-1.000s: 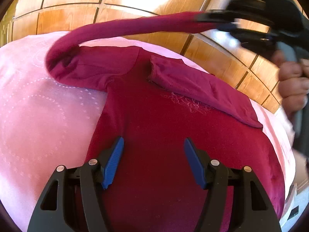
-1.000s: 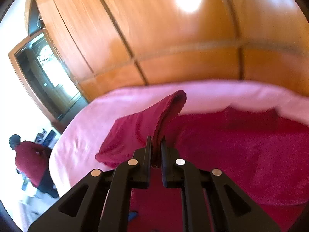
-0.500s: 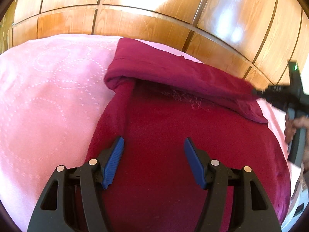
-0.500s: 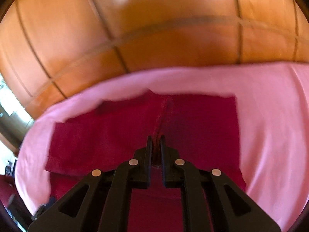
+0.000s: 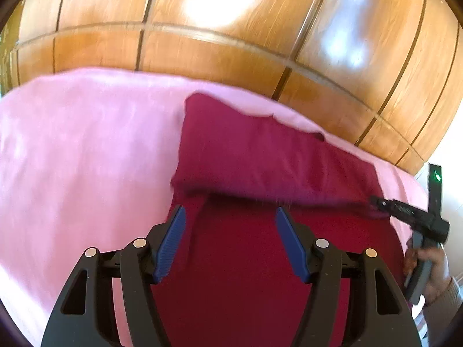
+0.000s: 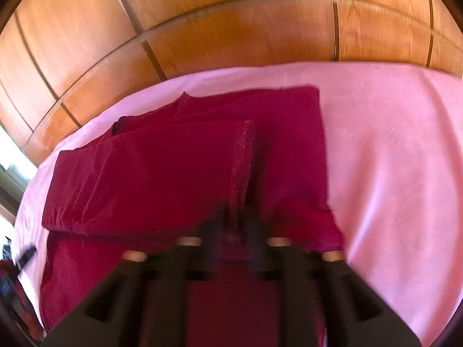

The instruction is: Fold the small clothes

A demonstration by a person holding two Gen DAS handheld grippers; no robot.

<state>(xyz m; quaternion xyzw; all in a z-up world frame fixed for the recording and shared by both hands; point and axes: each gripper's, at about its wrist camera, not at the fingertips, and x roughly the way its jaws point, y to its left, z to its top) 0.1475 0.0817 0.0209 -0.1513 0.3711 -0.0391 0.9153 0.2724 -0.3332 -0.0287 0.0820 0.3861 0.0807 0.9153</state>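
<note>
A dark red long-sleeved top [image 5: 249, 260] lies flat on a pink blanket [image 5: 81, 156]. Both sleeves are folded across its upper part [image 5: 260, 156]. My left gripper [image 5: 228, 240] is open and empty, hovering low over the top's body. My right gripper [image 6: 235, 222] is motion-blurred; its fingers stand close together on the cuff end of the folded sleeve [image 6: 243, 156], low against the top. It also shows at the right of the left wrist view [image 5: 376, 202], touching the sleeve end at the top's right edge.
Glossy wooden wardrobe panels [image 5: 231, 43] stand right behind the blanket's far edge. Bare pink blanket [image 6: 390, 150] spreads to the right of the top in the right wrist view. A bright gap shows at the far left [image 6: 11, 159].
My right gripper has carried the left sleeve across the chest and down onto the top, so it now lies folded over the other sleeve. The left gripper has stayed open over the body.
</note>
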